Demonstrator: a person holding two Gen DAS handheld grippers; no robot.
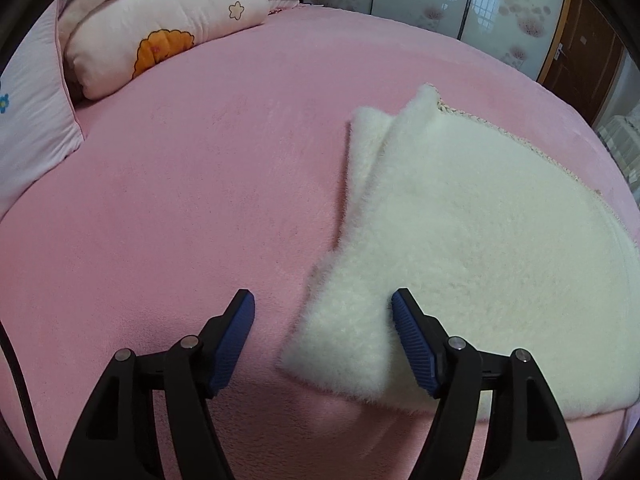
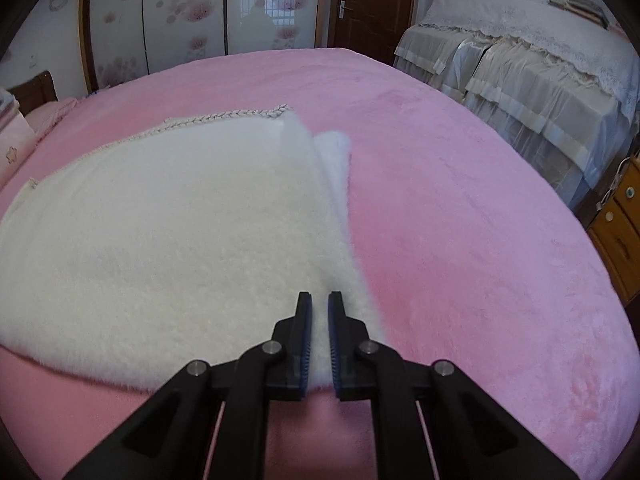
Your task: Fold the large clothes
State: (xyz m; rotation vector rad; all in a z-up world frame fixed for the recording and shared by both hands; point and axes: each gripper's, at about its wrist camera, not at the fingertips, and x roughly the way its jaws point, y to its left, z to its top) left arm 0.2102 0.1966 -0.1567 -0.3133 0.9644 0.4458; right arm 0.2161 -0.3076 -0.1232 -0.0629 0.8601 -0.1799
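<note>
- Left gripper (image 1: pixel 323 300): jaws spread wide, nothing between the blue pads (image 1: pixel 232 344). It sits low over the near left corner of the white fluffy garment (image 1: pixel 460 240); the right-hand pad lies against or just above the pile, and contact cannot be confirmed.
- Right gripper (image 2: pixel 319 300): jaws drawn nearly together, with a narrow slit left between them. White pile shows through that slit at the garment's (image 2: pixel 180 220) near right edge. Whether fabric is actually pinched cannot be told.
- Garment: lies flat on the pink bed cover (image 1: pixel 180 200), folded over on itself, with a second layer peeking out along one long side edge. A braided trim (image 2: pixel 236 115) runs along the far edge.
- Position in views: right half of the left wrist view, left half of the right wrist view, so it lies between the two grippers.
- Bed cover (image 2: pixel 460 200): plush, pink, reaches past the garment on all sides.
- Surroundings, left wrist view: a folded pink quilt (image 1: pixel 168 28) with an orange flower print lies at the far left of the bed.
- Surroundings, right wrist view: a floral sliding wardrobe (image 2: pixel 192 20) and a brown door (image 2: pixel 372 4) stand behind the bed; furniture draped in a lace cover (image 2: pixel 540 60) is at right, beside a wooden drawer unit (image 2: pixel 620 232).
</note>
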